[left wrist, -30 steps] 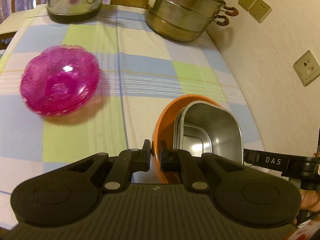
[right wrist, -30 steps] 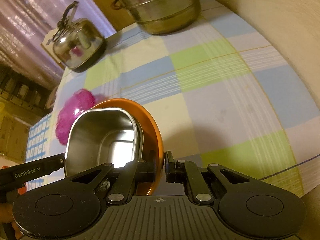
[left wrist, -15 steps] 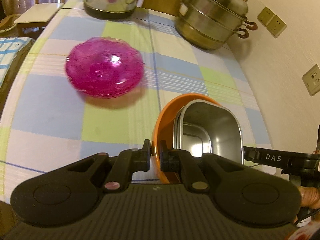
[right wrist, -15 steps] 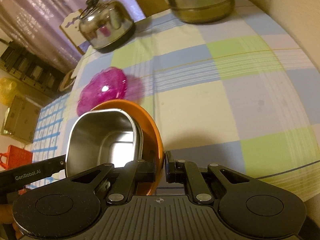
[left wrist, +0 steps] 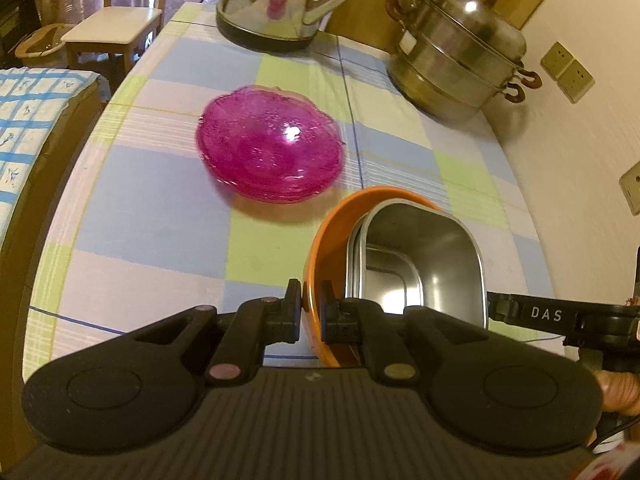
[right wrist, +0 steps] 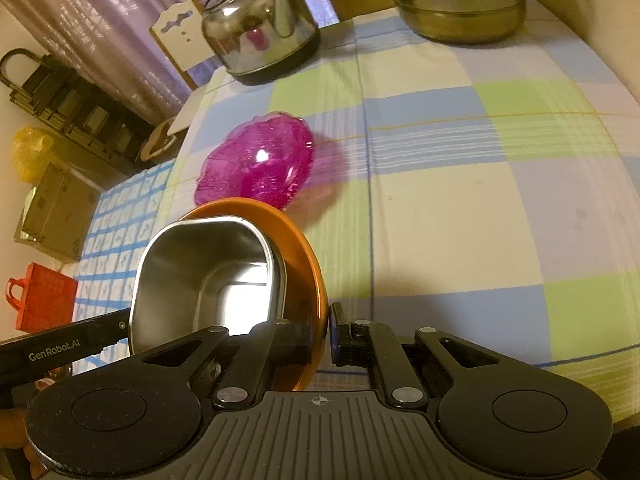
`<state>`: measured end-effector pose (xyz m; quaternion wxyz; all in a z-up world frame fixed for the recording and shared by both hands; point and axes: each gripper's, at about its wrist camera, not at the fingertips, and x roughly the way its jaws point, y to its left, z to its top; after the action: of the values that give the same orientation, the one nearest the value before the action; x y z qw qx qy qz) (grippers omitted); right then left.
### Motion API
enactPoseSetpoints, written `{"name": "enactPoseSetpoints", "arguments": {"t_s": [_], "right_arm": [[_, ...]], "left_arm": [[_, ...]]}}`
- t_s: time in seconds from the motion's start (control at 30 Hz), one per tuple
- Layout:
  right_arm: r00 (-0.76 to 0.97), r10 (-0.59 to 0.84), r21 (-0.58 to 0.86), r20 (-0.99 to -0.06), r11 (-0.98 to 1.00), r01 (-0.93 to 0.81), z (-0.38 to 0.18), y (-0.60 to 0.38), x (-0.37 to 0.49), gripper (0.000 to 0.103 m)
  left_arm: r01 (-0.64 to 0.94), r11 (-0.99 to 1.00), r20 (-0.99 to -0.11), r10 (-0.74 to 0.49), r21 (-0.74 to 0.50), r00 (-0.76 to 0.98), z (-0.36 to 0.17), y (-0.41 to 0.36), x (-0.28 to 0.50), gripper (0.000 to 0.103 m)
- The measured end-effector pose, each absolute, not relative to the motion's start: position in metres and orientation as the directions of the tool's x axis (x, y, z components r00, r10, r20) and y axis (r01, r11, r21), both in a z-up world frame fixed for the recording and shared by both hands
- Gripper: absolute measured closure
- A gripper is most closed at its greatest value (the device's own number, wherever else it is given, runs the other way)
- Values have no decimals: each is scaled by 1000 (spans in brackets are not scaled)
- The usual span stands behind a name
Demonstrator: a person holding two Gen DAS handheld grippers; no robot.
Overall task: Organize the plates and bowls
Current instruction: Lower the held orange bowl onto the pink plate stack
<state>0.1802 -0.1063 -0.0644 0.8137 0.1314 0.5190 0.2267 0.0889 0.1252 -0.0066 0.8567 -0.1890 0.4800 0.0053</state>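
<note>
An orange bowl (left wrist: 320,256) (right wrist: 304,248) hangs above the checked tablecloth, held between both grippers. Nested steel rectangular containers (left wrist: 424,264) (right wrist: 208,272) sit inside it. My left gripper (left wrist: 310,312) is shut on the bowl's left rim. My right gripper (right wrist: 326,332) is shut on the opposite rim. A stack of translucent magenta plates (left wrist: 272,152) (right wrist: 260,164) lies on the table beyond the bowl, toward the left edge.
A steel kettle (left wrist: 276,4) (right wrist: 260,28) stands at the far end, and a tiered steel steamer pot (left wrist: 456,60) (right wrist: 460,4) at the far right by the wall. The table's left edge (left wrist: 60,200) drops to a blue-checked chair (left wrist: 32,120).
Both grippers have carried the bowl leftward across the table. The magenta plates now lie closer to the bowl and nearer the middle of both views.
</note>
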Motion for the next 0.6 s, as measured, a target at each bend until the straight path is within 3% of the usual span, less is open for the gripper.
{"name": "enactPoseSetpoints", "arguments": {"t_s": [0.6], "right_arm": [[358, 517, 434, -778, 853, -288, -44, -58, 235, 95]], "left_arm": [[-224, 921, -816, -148, -320, 558, 8, 169, 138, 96]]}}
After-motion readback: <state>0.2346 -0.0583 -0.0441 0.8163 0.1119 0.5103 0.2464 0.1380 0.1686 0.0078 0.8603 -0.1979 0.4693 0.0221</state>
